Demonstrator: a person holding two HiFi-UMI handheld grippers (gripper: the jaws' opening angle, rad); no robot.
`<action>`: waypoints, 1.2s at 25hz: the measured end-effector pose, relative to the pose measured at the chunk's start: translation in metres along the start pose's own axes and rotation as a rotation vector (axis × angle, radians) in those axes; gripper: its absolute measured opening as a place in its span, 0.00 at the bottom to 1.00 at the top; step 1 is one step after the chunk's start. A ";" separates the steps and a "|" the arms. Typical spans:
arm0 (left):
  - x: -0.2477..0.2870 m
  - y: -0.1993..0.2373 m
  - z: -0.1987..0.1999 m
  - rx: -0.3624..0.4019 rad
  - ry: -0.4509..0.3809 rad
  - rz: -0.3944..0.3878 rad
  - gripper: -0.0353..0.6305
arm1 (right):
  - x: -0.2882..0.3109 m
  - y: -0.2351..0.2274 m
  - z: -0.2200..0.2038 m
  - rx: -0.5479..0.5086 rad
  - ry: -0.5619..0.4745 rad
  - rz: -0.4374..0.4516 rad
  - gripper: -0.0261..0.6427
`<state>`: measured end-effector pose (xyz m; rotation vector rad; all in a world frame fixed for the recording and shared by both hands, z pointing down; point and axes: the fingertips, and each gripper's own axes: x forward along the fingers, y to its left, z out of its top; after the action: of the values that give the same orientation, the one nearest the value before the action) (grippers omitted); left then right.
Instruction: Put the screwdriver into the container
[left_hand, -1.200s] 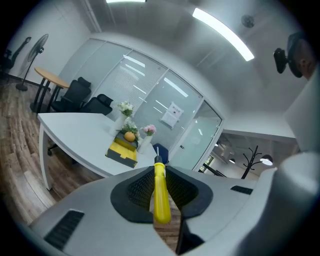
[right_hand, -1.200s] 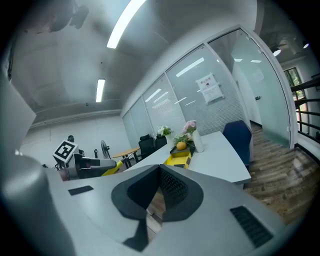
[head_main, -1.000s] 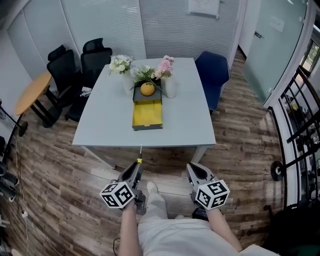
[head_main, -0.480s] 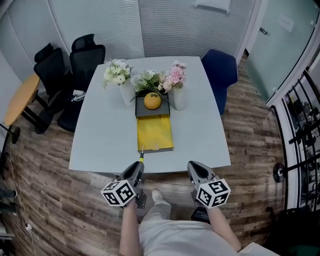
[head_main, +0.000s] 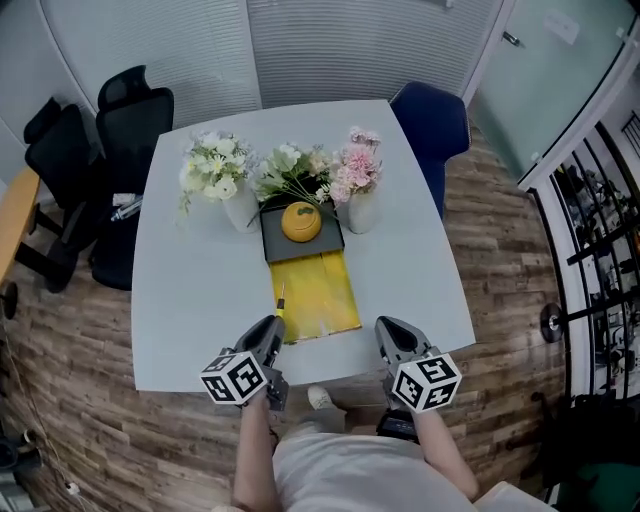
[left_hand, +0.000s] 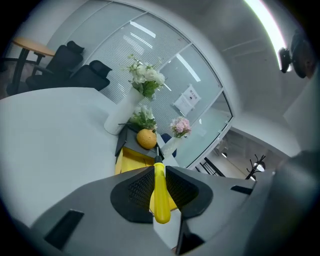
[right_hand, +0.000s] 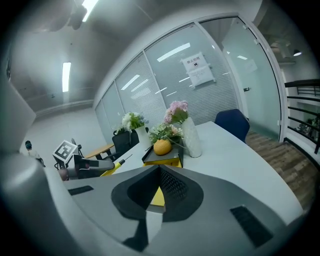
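The left gripper clamped the screwdriver by its smooth yellow handle between cross-hatched black pads, thin metal tip by the flat yellow rectangular container's left edge. The right gripper was closed, empty.

Left tool grips yellow screwdriver, container ahead.

Left gripper clamped, right gripper closed

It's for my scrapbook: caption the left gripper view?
Left gripper grips a yellow screwdriver, pointing toward the yellow container.
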<state>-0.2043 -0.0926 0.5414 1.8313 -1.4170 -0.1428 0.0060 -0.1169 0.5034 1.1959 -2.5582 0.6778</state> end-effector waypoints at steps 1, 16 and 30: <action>0.004 0.004 0.004 0.002 0.006 -0.005 0.16 | 0.005 -0.001 0.001 0.004 -0.001 -0.009 0.06; 0.016 0.011 0.021 0.031 0.042 -0.036 0.16 | 0.033 0.018 0.016 0.002 -0.026 0.005 0.06; 0.037 0.012 0.002 0.042 0.099 -0.022 0.16 | 0.034 -0.007 0.000 0.037 -0.011 -0.007 0.06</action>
<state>-0.2009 -0.1254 0.5614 1.8623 -1.3407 -0.0334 -0.0104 -0.1439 0.5190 1.2235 -2.5595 0.7224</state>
